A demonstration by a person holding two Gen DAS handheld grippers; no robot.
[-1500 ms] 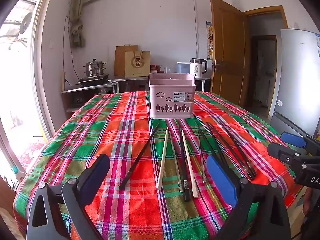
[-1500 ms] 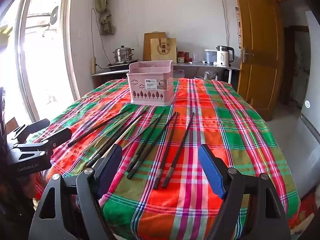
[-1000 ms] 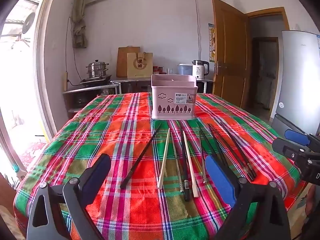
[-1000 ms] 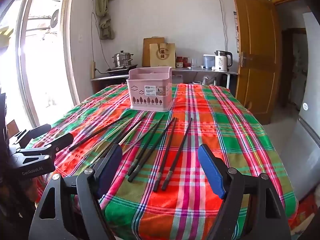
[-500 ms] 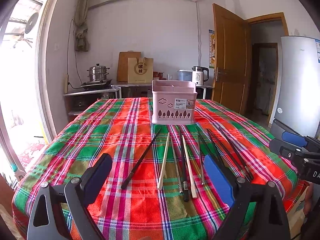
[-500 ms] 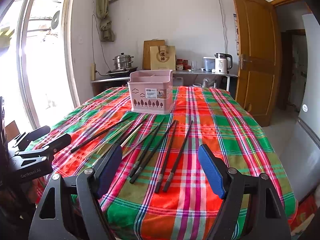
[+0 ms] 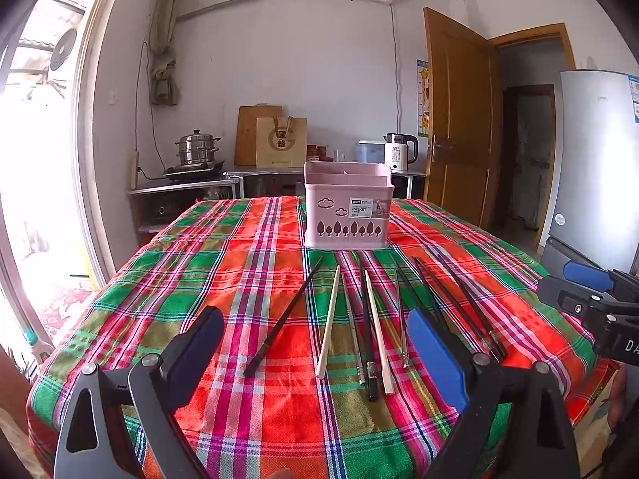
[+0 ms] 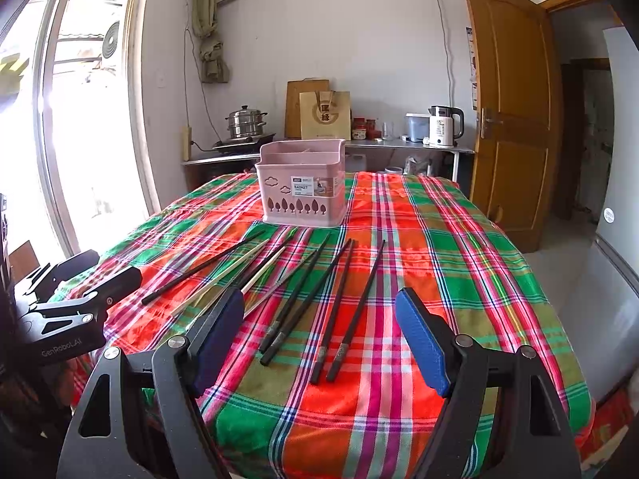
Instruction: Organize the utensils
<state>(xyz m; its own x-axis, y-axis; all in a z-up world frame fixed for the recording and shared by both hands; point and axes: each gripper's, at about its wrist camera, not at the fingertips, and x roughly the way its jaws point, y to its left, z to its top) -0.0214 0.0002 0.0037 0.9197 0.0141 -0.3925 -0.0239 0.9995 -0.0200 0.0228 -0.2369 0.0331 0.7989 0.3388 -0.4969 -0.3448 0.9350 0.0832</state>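
Several chopsticks lie side by side on the plaid tablecloth (image 7: 223, 263), black ones (image 7: 284, 317) and pale ones (image 7: 328, 319); in the right wrist view black pairs (image 8: 353, 307) lie nearest. A pink utensil basket (image 7: 346, 211) stands behind them, also in the right wrist view (image 8: 302, 185). My left gripper (image 7: 315, 353) is open and empty above the table's near edge, in front of the chopsticks. My right gripper (image 8: 319, 335) is open and empty, over the black chopsticks' near ends. Each gripper shows at the other view's edge (image 7: 591, 299) (image 8: 76, 291).
A counter along the back wall holds a steamer pot (image 7: 197, 151), a paper bag (image 7: 281, 141) and a kettle (image 7: 399, 151). A wooden door (image 7: 459, 135) and a fridge (image 7: 595, 167) stand at the right. A large window (image 7: 36, 159) is at the left.
Both grippers have tilted slightly so the basket and chopsticks sit lower in view. Nothing on the table has moved. Both grippers stay open.
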